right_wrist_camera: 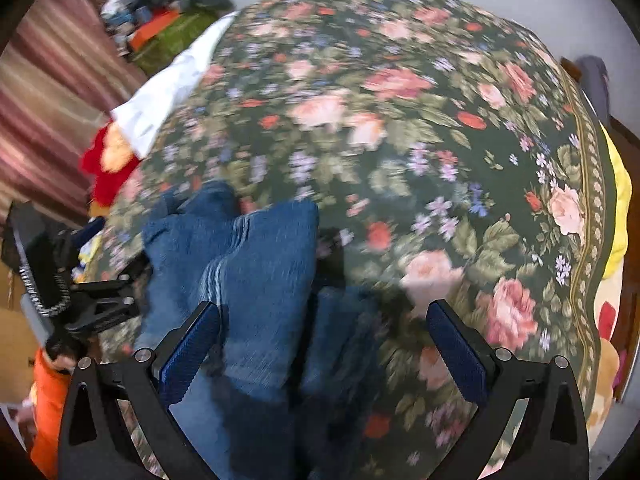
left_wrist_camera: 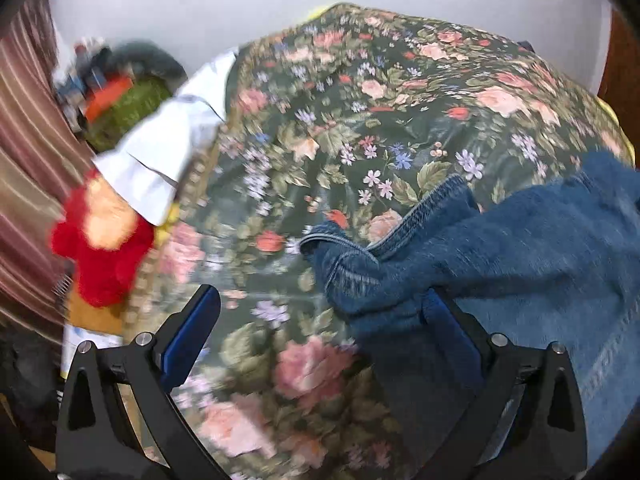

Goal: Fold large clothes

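A pair of blue jeans [left_wrist_camera: 500, 264] lies on a dark green floral bedspread [left_wrist_camera: 360, 120]. In the left wrist view the denim fills the lower right, with a rumpled hem end pointing left. My left gripper [left_wrist_camera: 324, 320] is open, its right finger [left_wrist_camera: 448, 328] against the denim. In the right wrist view the jeans [right_wrist_camera: 248, 264] lie bunched at lower centre-left on the bedspread [right_wrist_camera: 440, 120]. My right gripper [right_wrist_camera: 320, 340] is open over the denim, holding nothing. The left gripper [right_wrist_camera: 104, 304] shows at that view's left edge.
A white garment [left_wrist_camera: 160, 152] and a red plush toy [left_wrist_camera: 100, 248] lie at the bed's left edge, also in the right wrist view [right_wrist_camera: 160, 96]. A striped curtain [left_wrist_camera: 24, 140] hangs on the left. A cluttered pile [left_wrist_camera: 116, 92] sits beyond. Yellow bedding [right_wrist_camera: 620, 208] shows at the right edge.
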`<state>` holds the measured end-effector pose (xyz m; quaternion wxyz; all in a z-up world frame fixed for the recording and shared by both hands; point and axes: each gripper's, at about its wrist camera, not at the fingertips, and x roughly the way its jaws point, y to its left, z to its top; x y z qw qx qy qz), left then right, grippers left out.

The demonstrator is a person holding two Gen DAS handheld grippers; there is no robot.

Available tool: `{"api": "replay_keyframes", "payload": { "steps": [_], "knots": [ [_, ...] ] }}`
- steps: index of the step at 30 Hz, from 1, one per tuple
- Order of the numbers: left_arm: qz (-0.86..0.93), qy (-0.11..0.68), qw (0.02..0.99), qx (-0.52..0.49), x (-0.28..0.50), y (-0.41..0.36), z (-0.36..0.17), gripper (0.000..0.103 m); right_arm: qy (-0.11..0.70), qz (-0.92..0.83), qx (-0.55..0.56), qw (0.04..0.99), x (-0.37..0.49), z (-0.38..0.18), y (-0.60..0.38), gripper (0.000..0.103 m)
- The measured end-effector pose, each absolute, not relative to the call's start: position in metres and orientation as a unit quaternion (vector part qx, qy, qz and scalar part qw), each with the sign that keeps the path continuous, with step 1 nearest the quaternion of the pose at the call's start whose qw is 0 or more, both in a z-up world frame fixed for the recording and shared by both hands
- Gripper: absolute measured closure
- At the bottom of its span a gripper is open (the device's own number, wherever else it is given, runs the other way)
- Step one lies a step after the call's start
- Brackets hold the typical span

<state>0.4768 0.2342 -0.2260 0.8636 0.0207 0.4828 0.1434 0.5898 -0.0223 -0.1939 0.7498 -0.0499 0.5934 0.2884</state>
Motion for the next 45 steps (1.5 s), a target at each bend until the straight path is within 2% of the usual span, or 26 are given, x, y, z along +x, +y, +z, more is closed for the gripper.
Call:
{"api": "replay_keyframes", "payload": {
  "steps": [4, 9, 18, 25, 31, 36, 39, 45],
  "knots": [
    [0.115, 0.507, 0.852, -0.063, 0.493, 0.251, -0.245, 0.000, 0.598, 0.260, -0.045, 0.756, 0.608, -0.220, -0.038, 0.000],
    [0.119, 0.510, 0.849, -0.071, 0.494, 0.244, -0.251, 0.000, 0.601, 0.252, -0.029, 0.758, 0.607, -0.231, -0.056, 0.000],
    [0.143, 0.462, 0.875, 0.000, 0.455, 0.223, -0.191, 0.000, 0.567, 0.253, -0.036, 0.783, 0.583, -0.180, -0.072, 0.000],
    [0.128, 0.398, 0.908, -0.006, 0.409, 0.212, -0.131, 0.000, 0.531, 0.281, -0.048, 0.798, 0.548, -0.136, -0.076, 0.000],
    [0.111, 0.378, 0.918, -0.035, 0.378, 0.205, -0.113, 0.000, 0.493, 0.306, -0.063, 0.812, 0.515, -0.104, -0.072, 0.000],
    [0.101, 0.384, 0.916, -0.051, 0.362, 0.201, -0.124, 0.000, 0.493, 0.323, -0.069, 0.805, 0.501, -0.104, -0.070, 0.000],
    [0.075, 0.418, 0.900, -0.100, 0.362, 0.205, -0.150, 0.000, 0.508, 0.328, -0.071, 0.794, 0.501, -0.120, -0.069, 0.000],
    [0.058, 0.497, 0.843, -0.196, 0.376, 0.216, -0.212, 0.000, 0.595, 0.351, -0.044, 0.722, 0.523, -0.195, -0.065, 0.000]
  ]
}}
